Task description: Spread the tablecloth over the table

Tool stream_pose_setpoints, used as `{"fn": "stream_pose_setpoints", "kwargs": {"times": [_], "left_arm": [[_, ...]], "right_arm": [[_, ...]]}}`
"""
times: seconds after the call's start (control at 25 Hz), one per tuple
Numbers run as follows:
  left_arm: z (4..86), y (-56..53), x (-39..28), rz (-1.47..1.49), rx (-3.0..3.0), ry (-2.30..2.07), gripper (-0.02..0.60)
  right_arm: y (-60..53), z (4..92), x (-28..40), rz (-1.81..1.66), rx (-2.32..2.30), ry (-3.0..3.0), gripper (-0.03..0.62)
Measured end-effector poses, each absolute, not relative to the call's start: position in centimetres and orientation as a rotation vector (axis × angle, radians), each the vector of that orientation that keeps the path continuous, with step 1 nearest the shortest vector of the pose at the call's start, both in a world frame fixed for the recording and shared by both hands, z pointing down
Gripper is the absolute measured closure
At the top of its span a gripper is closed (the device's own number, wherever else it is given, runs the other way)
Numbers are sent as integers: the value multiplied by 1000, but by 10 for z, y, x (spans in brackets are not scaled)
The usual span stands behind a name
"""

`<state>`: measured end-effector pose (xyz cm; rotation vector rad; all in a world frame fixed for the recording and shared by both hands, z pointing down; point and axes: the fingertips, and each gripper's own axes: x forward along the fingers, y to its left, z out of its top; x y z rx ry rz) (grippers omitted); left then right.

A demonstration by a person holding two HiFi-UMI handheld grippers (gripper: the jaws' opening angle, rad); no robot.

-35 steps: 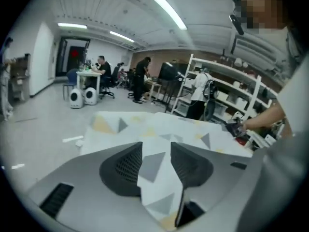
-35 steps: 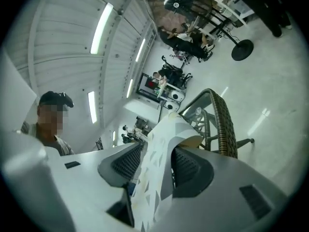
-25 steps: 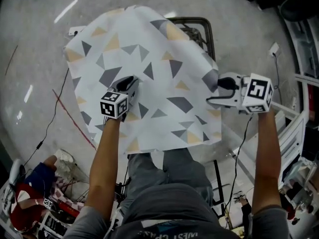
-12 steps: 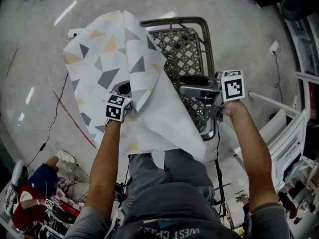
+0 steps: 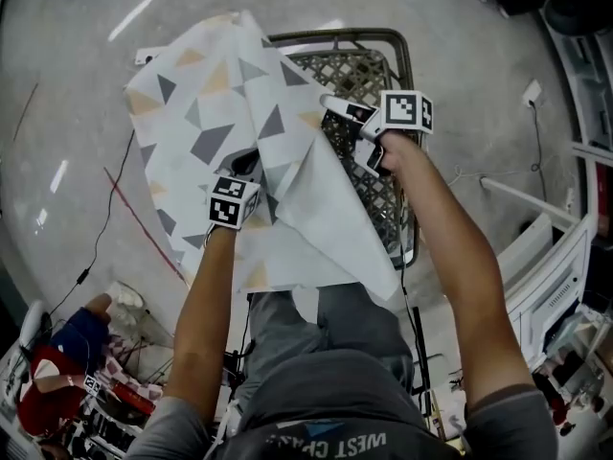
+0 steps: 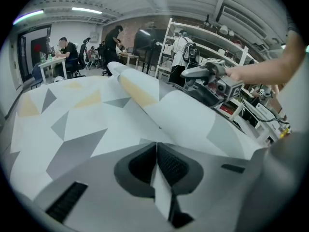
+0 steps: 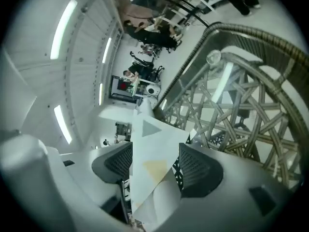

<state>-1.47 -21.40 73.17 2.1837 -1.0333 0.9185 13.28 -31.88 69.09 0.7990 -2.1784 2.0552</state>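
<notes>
Your left gripper [image 6: 156, 153] has its fingers [image 6: 175, 166] pinched shut on a fold of the tablecloth [image 5: 206, 103]. The cloth lies over the left half of the wire-mesh worktop [image 5: 369, 75], with its right side flipped back. On your right gripper [image 7: 153, 162], the fingers [image 7: 195, 170] have just been opening and stand wide apart, a cloth edge unpinched between them.

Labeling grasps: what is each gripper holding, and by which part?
Left gripper: shut on a pinched fold of the tablecloth, away from its edges. Right gripper: holds nothing; its jaws have just been opening, a cloth edge loose between them.
</notes>
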Motion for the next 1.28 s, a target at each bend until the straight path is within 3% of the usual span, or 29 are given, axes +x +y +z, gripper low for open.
{"fn": "stream_pose_setpoints", "kwargs": {"times": [0.16, 0.4, 0.72, 1.08, 1.28], "left_arm": [[732, -214, -15, 923, 2195, -1042, 575], [733, -214, -15, 925, 2196, -1038, 575], [728, -213, -14, 874, 2194, -1022, 574], [727, -205, -12, 873, 2186, -955, 574], [730, -202, -7, 926, 2217, -930, 574]], "right_arm": [[-308, 719, 117, 2213, 744, -2050, 312], [-314, 709, 112, 2169, 766, -2199, 574], [-347, 648, 158, 1704, 881, -2425, 585], [-438, 614, 302, 1423, 1180, -2377, 585], [-479, 645, 364, 989, 1301, -2093, 569]]}}
